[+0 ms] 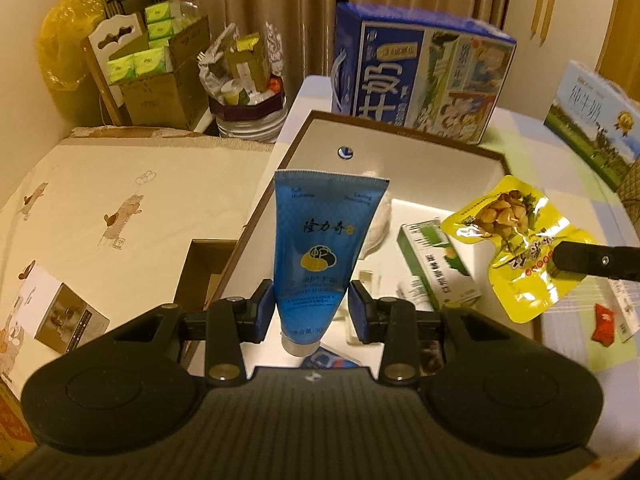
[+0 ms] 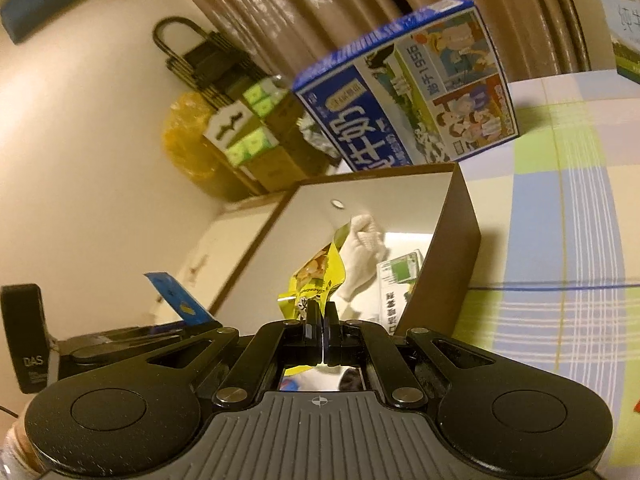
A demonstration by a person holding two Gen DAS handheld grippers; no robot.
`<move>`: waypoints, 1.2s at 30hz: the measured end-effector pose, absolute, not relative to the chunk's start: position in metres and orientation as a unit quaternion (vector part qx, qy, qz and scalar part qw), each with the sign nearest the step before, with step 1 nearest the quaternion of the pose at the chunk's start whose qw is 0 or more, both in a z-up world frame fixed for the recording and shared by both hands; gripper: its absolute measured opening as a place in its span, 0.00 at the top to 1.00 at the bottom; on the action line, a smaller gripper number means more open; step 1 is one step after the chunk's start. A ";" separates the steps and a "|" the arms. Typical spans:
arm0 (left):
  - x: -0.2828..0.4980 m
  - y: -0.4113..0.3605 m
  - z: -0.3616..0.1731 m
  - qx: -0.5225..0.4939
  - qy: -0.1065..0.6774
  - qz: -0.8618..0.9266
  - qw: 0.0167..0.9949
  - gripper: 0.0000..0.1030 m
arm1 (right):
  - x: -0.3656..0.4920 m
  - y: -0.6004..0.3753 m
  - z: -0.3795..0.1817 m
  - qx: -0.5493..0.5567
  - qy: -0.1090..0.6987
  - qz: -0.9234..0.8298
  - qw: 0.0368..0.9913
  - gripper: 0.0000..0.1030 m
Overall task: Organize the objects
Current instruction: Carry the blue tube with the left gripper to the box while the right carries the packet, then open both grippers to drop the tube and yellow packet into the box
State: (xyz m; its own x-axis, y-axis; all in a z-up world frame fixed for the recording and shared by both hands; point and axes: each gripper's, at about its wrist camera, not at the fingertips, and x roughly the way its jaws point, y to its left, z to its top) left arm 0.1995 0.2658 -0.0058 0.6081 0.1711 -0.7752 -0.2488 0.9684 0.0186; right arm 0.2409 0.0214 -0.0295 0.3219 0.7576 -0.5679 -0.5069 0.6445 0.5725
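Above the open box (image 1: 404, 136), the left gripper (image 1: 311, 304) holds a blue tube (image 1: 320, 248) upright, cap end down and crimped end up. Its blue pads (image 1: 262, 308) stand on either side of the tube's lower body; the left pad touches it, while a narrow gap shows at the right pad, so whether the grip is firm cannot be told. To the right, the right gripper (image 2: 321, 322) has its jaws clenched on the lower edge of a yellow snack pouch (image 2: 316, 280), which hangs over the box interior; in the left view the same pouch (image 1: 516, 240) is seen flat-on, with one black finger reaching in from the right edge. Inside the box lie a green-and-white carton (image 1: 436, 264), a white cloth item (image 2: 364, 256) against the back wall, and small items near the front that are too hidden to identify. The box has brown outer walls and a pale lining, with a round hole in its back wall. It rests on a table covered by a checked cloth (image 2: 560, 240) in green, blue and white. Behind the box stands a blue milk carton (image 1: 420, 76); a second, paler carton (image 1: 592, 120) stands well apart at the far right. A red packet (image 1: 602, 324) lies on the cloth beside the box.
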 end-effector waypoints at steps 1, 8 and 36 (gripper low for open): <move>0.204 0.268 -0.009 -0.043 0.430 0.114 0.895 0.67 | 0.243 0.025 -0.032 0.143 0.430 0.393 0.800 1.00; 0.243 0.273 -0.032 -0.021 0.453 0.099 0.886 0.67 | 0.263 0.052 -0.048 0.105 0.440 0.365 0.814 1.00; 0.308 0.274 -0.068 0.002 0.500 0.070 0.863 0.66 | 0.295 0.075 -0.069 0.060 0.457 0.354 0.814 0.91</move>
State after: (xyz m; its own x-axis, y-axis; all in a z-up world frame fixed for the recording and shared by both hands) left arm 0.3078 0.2739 -0.0680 0.4893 0.1224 -0.8635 -0.1189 0.9902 0.0730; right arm 0.2953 0.0748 -0.0689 0.3314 0.6313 -0.7012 -0.5215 0.7419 0.4214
